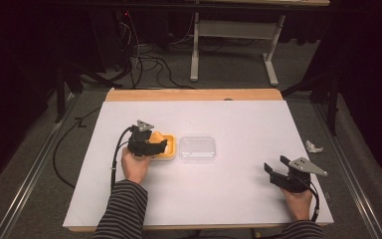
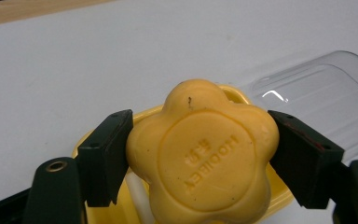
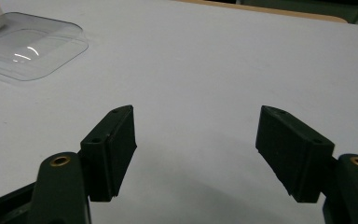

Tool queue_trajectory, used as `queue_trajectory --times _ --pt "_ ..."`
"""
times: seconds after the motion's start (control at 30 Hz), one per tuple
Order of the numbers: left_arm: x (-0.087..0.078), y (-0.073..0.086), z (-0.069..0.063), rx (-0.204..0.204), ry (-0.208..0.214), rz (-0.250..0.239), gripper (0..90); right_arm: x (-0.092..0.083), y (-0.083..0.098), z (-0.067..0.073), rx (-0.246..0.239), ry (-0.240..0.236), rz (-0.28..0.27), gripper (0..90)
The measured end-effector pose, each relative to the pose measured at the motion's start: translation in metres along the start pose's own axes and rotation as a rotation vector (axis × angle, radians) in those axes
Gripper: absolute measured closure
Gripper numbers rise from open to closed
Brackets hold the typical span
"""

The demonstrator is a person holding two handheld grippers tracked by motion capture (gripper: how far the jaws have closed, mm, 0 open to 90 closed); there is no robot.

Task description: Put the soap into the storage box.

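A yellow flower-shaped soap bar (image 2: 205, 156) with stamped lettering is clamped between the pads of my left gripper (image 2: 200, 154). It hangs just over a yellow soap dish (image 1: 165, 148) left of the table's centre; whether it touches the dish I cannot tell. My left gripper (image 1: 151, 144) hovers over that dish in the high view. A clear plastic lid (image 1: 197, 148) lies flat just right of the dish, also seen as a clear lid (image 2: 317, 93) and a clear lid (image 3: 28, 44). My right gripper (image 1: 274, 173) rests near the front right, open, nothing between its pads (image 3: 112, 149).
The white table top (image 1: 229, 119) has a wooden strip along its far edge (image 1: 194, 94). A crumpled white scrap (image 1: 313, 146) lies on the floor off the right edge. Cables and a white table frame (image 1: 234, 45) stand beyond the far edge.
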State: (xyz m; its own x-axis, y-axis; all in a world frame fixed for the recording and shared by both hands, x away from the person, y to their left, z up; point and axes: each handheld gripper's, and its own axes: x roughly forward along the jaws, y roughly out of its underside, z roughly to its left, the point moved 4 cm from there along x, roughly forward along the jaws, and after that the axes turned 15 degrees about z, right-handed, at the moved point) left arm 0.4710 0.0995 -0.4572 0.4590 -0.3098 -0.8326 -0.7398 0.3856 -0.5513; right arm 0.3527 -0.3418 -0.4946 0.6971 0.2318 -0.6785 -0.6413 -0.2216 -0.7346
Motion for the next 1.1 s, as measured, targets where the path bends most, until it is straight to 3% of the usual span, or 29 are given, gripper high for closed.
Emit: queue_trajectory --times 0.57,1.1 --pt "0.021 0.001 0.001 -0.01 -0.014 0.054 26.1 0.0 0.0 0.0 -0.004 -0.002 0.003 28.9" --pt "0.028 0.0 0.003 -0.015 -0.013 0.048 25.6 0.001 0.0 0.0 0.001 -0.005 0.006 28.8"
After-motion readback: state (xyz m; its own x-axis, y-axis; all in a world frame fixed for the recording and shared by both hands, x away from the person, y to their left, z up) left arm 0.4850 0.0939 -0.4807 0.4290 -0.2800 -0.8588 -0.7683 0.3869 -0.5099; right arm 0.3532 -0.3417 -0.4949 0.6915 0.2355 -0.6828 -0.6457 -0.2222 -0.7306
